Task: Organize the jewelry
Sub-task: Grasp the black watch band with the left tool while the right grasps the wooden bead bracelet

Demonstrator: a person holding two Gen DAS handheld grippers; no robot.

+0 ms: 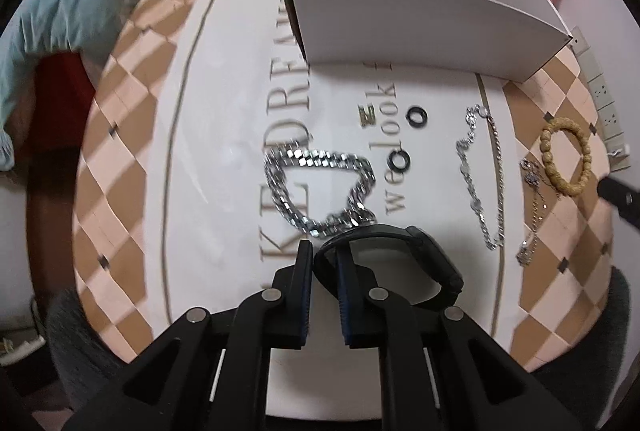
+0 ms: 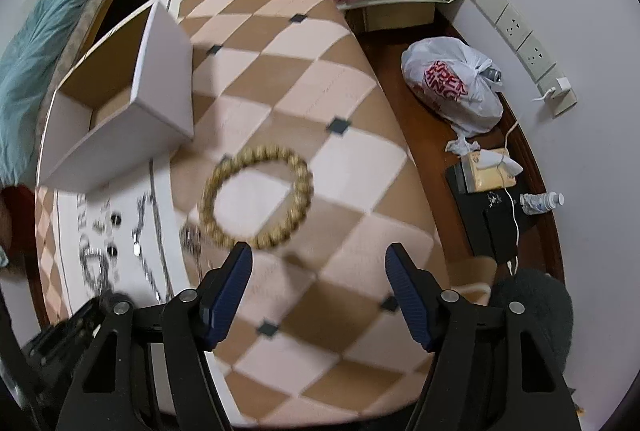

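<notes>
Two tongs: left gripper pinches the black watch; right gripper gapes wide just behind the beaded bracelet.

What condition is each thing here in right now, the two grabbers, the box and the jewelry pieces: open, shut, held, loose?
Left gripper: shut on the black wristwatch.
Black wristwatch: strap pinched between the fingers.
Right gripper: open, holding nothing.
Tan wooden bead bracelet: loose on the checkered mat.
White cardboard box: open on top; no contents visible.
Chunky silver chain: loose on the mat.
Two black rings: loose, apart.
Thin silver chain: loose, stretched out.
</notes>
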